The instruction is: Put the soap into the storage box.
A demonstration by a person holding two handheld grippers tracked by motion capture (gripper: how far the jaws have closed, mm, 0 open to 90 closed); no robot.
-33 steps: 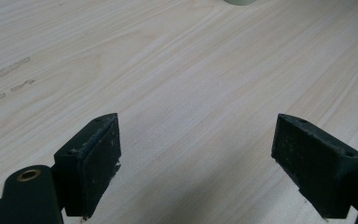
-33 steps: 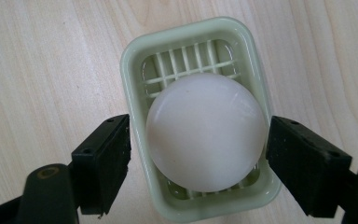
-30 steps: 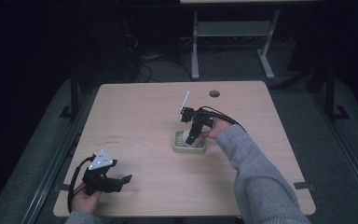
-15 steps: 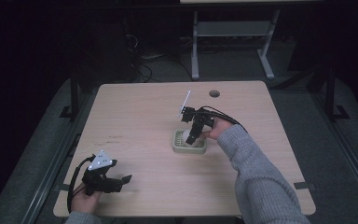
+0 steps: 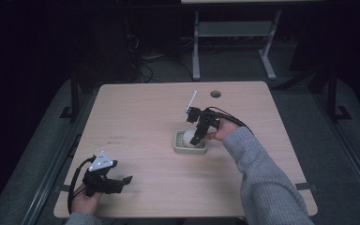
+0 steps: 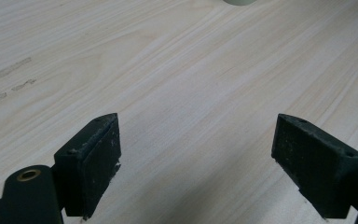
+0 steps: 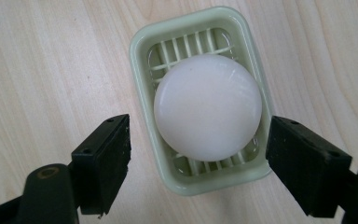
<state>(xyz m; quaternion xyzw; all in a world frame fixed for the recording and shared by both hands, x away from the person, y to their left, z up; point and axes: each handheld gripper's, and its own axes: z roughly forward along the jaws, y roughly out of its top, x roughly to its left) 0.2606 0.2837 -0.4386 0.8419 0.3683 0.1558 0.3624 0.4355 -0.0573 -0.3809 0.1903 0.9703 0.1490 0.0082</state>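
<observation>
So we're looking at the right claw (image 7: 198,170) hanging right over a pale green soap dish (image 7: 142,60) in the right gripper view, jaws spread wide apart — one on each side of the dish's near end, not touching it as far as we can tell. Sitting in the dish is a round white soap (image 7: 208,107), resting on the slatted bottom and taking up most of the middle. Nothing is clamped on it.

From the high view we're seeing the same thing: the right claw (image 5: 198,138) is pointing down at the soap dish (image 5: 178,142), which is sitting a bit right of the middle of the wooden tabletop (image 5: 140,112), with the white soap (image 5: 187,139) partly tucked behind the gripper. A grey sleeve (image 5: 262,178) is coming in from the bottom right.

The left claw (image 5: 122,183) is parked way off near the front left corner of the tabletop, well apart from the dish. In the left gripper view we're seeing the left claw (image 6: 196,158) with its jaws wide open too — just bare wood grain between them, holding nothing.
</observation>
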